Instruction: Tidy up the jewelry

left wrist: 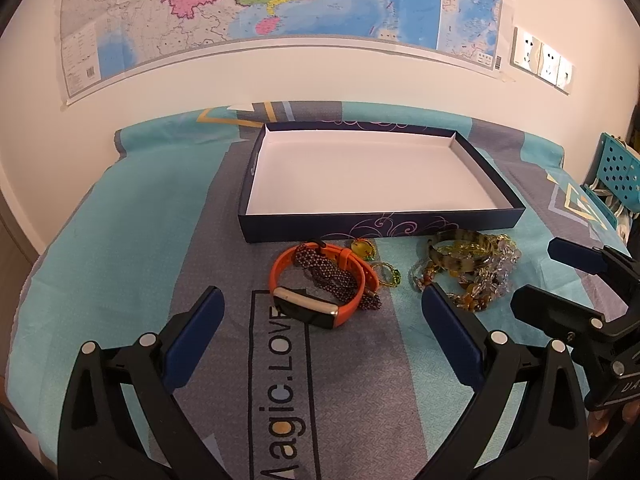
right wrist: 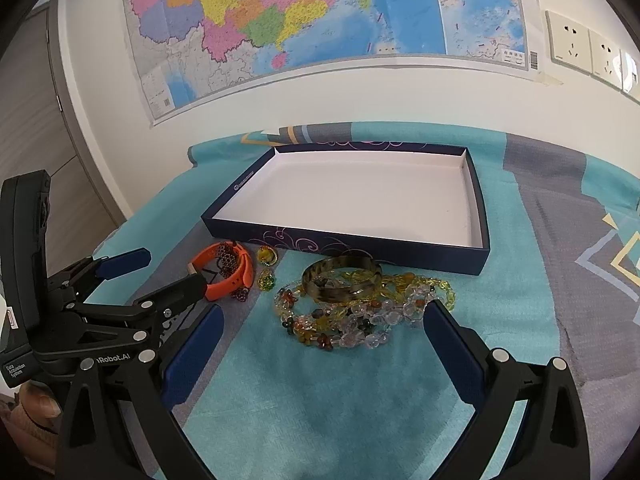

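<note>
The left gripper [left wrist: 322, 312] is wide open and holds nothing, its two blue pads [left wrist: 192, 336] spread apart low over the tablecloth [left wrist: 120, 208]. Right in front of it lies the orange watch band [left wrist: 316, 284], curled into a loop with its shiny screen facing the gripper. A dark beaded bracelet [left wrist: 336, 276] lies across the band, running from the far left to the near right. Two little yellow-green charms [left wrist: 362, 249] sit just beside the band, close to the box. The right gripper [right wrist: 322, 316] is wide open too, with nothing between its blue pads [right wrist: 452, 344], and it hangs just above the cloth. In front of it is a pile of clear and amber bead strings [right wrist: 360, 316], and a brown striped bangle [right wrist: 342, 280] rests on top of the pile, its long side going left to right. Past all the jewelry is the dark blue box tray [right wrist: 348, 242] with a white floor, its long side running across, and nothing lies in it. On the wall behind hang a colorful map [right wrist: 320, 20] and white wall sockets [right wrist: 568, 40]. The left view shows a blue plastic basket [left wrist: 618, 168] at the right edge, which the right view does not show. The right view shows a grey door [right wrist: 36, 120] at the left and part of a hand [right wrist: 32, 412] under the left gripper's handle.
</note>
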Action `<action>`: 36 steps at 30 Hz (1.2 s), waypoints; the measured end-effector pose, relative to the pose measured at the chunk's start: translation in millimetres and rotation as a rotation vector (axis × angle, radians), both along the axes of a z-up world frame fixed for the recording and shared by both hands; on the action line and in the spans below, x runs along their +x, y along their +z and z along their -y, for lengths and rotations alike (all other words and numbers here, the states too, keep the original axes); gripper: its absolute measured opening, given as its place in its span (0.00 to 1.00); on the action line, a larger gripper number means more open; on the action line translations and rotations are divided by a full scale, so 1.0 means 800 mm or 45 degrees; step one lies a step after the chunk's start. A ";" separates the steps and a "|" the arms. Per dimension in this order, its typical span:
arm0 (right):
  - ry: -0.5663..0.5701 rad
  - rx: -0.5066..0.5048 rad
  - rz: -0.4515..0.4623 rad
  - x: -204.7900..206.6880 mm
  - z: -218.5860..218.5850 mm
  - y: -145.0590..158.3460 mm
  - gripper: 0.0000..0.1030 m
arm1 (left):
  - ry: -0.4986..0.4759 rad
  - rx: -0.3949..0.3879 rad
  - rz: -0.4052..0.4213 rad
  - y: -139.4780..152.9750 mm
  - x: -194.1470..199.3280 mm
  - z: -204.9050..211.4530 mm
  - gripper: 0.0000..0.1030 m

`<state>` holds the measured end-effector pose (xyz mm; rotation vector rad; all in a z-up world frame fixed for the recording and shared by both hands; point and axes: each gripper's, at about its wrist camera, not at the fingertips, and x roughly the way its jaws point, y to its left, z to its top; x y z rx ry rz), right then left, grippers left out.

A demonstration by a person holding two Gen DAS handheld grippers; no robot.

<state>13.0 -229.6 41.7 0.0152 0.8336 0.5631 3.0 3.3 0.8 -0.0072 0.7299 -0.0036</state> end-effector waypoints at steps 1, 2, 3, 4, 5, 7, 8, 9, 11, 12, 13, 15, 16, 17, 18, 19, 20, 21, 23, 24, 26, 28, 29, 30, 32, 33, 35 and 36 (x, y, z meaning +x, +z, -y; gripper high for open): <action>-0.001 -0.001 -0.002 0.000 -0.001 -0.001 0.94 | 0.000 0.002 0.000 0.000 0.000 0.000 0.95; -0.004 -0.002 -0.003 0.000 -0.002 -0.001 0.94 | -0.001 0.001 -0.001 0.000 0.001 0.001 0.95; -0.004 0.001 -0.002 0.000 -0.002 -0.001 0.94 | -0.001 0.000 -0.002 0.000 0.001 0.001 0.95; -0.004 0.004 -0.004 0.000 -0.003 -0.001 0.94 | -0.001 0.000 -0.002 -0.001 0.001 0.001 0.95; -0.005 0.005 -0.004 0.000 -0.003 -0.002 0.94 | 0.000 0.000 -0.001 -0.001 0.001 0.001 0.95; -0.008 0.006 -0.004 0.000 -0.002 -0.002 0.94 | -0.001 0.000 -0.001 -0.001 0.001 0.001 0.95; -0.005 0.007 -0.005 0.001 -0.002 -0.001 0.94 | 0.001 0.000 0.000 -0.001 0.001 0.001 0.95; -0.004 0.007 -0.007 0.001 -0.002 -0.001 0.94 | 0.001 -0.001 0.000 -0.001 0.001 0.001 0.95; -0.008 0.004 -0.006 0.001 -0.002 -0.001 0.94 | 0.000 -0.001 -0.002 -0.002 0.001 0.002 0.95; -0.006 0.005 -0.007 0.000 -0.002 -0.001 0.94 | 0.001 -0.001 -0.003 -0.002 0.002 0.001 0.95; -0.005 0.005 -0.009 0.001 -0.002 -0.001 0.94 | 0.000 -0.001 -0.003 -0.002 0.002 0.002 0.95; -0.004 0.005 -0.010 0.001 -0.002 -0.002 0.94 | -0.002 0.000 -0.005 -0.003 0.002 0.001 0.95; -0.004 0.005 -0.010 0.001 -0.002 -0.002 0.94 | -0.001 0.001 -0.006 -0.003 0.003 0.001 0.95; -0.003 0.006 -0.011 0.001 -0.002 -0.002 0.94 | -0.002 0.000 -0.006 -0.003 0.003 0.001 0.95; -0.001 0.006 -0.013 0.002 -0.003 -0.002 0.94 | -0.002 -0.001 -0.006 -0.003 0.003 0.001 0.95; -0.003 0.004 -0.012 0.001 -0.003 -0.002 0.94 | -0.001 -0.001 -0.006 -0.003 0.003 0.000 0.95; -0.001 0.006 -0.012 0.001 -0.003 -0.002 0.94 | -0.002 -0.002 -0.006 -0.003 0.003 0.000 0.95; 0.002 0.007 -0.015 0.002 -0.003 -0.003 0.94 | -0.002 -0.002 -0.006 -0.003 0.003 0.000 0.95; 0.002 0.008 -0.016 0.002 -0.003 -0.003 0.94 | -0.002 -0.002 -0.007 -0.003 0.003 0.000 0.95; 0.004 0.010 -0.018 0.002 -0.003 -0.003 0.94 | -0.003 -0.003 -0.008 -0.004 0.003 0.000 0.95; 0.003 0.009 -0.021 0.002 -0.003 -0.004 0.94 | -0.004 -0.004 -0.008 -0.004 0.002 0.000 0.95; 0.006 0.010 -0.023 0.002 -0.004 -0.005 0.94 | -0.005 -0.004 -0.009 -0.005 0.002 0.000 0.95; 0.007 0.010 -0.023 0.003 -0.004 -0.005 0.94 | -0.006 -0.005 -0.009 -0.006 0.002 0.000 0.95; 0.006 0.011 -0.023 0.003 -0.003 -0.005 0.94 | -0.006 -0.007 -0.008 -0.005 0.002 0.000 0.95; 0.008 0.016 -0.028 0.004 -0.004 -0.006 0.94 | -0.008 -0.007 -0.010 -0.007 0.003 0.000 0.95; 0.008 0.016 -0.031 0.004 -0.004 -0.006 0.94 | -0.010 -0.006 -0.010 -0.007 0.003 0.000 0.95; 0.009 0.017 -0.033 0.004 -0.003 -0.007 0.94 | -0.012 -0.007 -0.010 -0.008 0.004 0.001 0.95; 0.010 0.017 -0.034 0.004 -0.003 -0.007 0.94 | -0.014 -0.009 -0.012 -0.008 0.004 0.001 0.95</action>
